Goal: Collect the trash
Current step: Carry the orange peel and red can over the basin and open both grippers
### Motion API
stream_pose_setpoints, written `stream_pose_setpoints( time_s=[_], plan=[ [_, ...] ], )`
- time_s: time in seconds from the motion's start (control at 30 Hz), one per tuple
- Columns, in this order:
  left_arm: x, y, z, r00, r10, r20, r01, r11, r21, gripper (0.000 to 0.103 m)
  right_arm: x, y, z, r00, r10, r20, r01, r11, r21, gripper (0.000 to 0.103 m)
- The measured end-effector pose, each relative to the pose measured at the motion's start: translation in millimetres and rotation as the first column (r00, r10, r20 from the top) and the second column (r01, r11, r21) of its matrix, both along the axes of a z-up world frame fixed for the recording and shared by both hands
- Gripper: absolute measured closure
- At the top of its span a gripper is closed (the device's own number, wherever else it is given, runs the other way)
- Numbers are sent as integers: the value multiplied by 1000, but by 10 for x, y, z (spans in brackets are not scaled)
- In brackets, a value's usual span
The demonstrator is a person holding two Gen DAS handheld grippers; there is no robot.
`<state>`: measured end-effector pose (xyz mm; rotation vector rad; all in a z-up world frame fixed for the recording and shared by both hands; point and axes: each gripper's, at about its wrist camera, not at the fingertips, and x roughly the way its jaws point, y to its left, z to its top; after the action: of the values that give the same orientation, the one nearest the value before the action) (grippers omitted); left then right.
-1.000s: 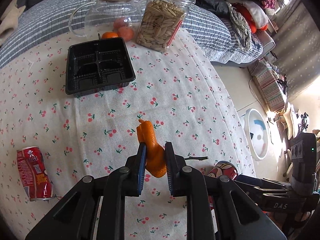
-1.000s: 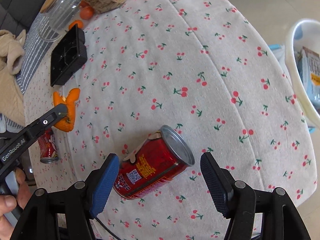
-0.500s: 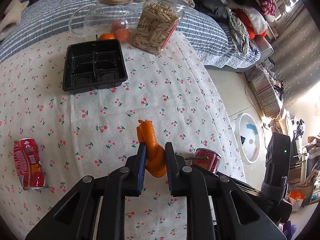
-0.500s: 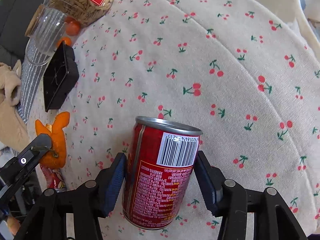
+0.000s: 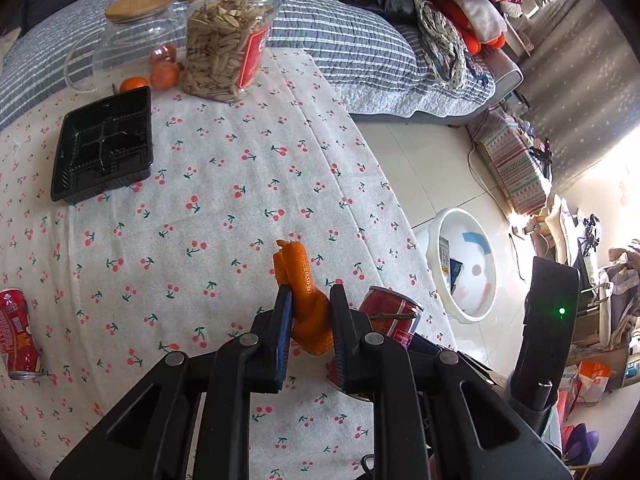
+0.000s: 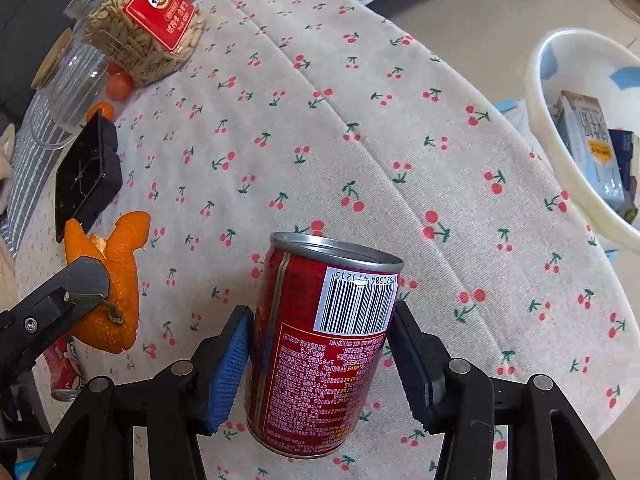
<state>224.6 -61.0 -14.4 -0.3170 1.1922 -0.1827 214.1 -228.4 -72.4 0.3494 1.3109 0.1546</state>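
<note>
While the left wrist view takes in the whole cherry-print tablecloth (image 5: 224,184), a second red can (image 5: 18,334) is seen lying on its side far off to the left gripper's left, barely glimpsed in the right wrist view. An orange peel (image 5: 306,300) is pinched between the pads of the left gripper (image 5: 309,312), held above the cloth. Only the right wrist view shows the barcode on the red can (image 6: 320,344), which is clamped upright between the right gripper's (image 6: 322,356) blue pads. Beyond the cloth's rounded edge, off to the right of both grippers, a white basin (image 6: 544,136) is seen on the floor with cartons (image 6: 588,144) inside; bare tile lies between. Ahead and to the left, a black compartment tray (image 5: 106,148), a seed jar (image 5: 228,36) and a glass teapot (image 5: 124,40) are lined up, well apart from both grippers.
</note>
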Motion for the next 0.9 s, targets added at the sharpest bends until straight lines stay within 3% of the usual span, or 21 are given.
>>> stream_pose_setpoints(
  time_s=[0.13, 0.37, 0.57, 0.77, 0.9],
  plan=[
    [73, -224, -4, 1000, -25, 6, 25, 1000, -5, 84, 18, -137, 60, 999, -25, 27, 26, 999, -30, 44],
    [229, -587, -35, 999, -39, 10, 39, 998, -40, 84, 42, -504, 167, 997, -73, 39, 73, 997, -4, 43],
    [339, -920, 10, 997, -56, 46, 62, 989, -132, 83, 122, -952, 328, 988, -148, 49, 145, 988, 56, 43],
    [416, -1293, -83, 994, -108, 33, 112, 972, -208, 84, 186, -1540, 487, 968, -244, 66, 236, 966, 100, 43],
    [442, -1562, -141, 987, -153, 43, 159, 962, -221, 84, 204, -1910, 595, 943, -320, 89, 311, 945, 105, 44]
  ],
)
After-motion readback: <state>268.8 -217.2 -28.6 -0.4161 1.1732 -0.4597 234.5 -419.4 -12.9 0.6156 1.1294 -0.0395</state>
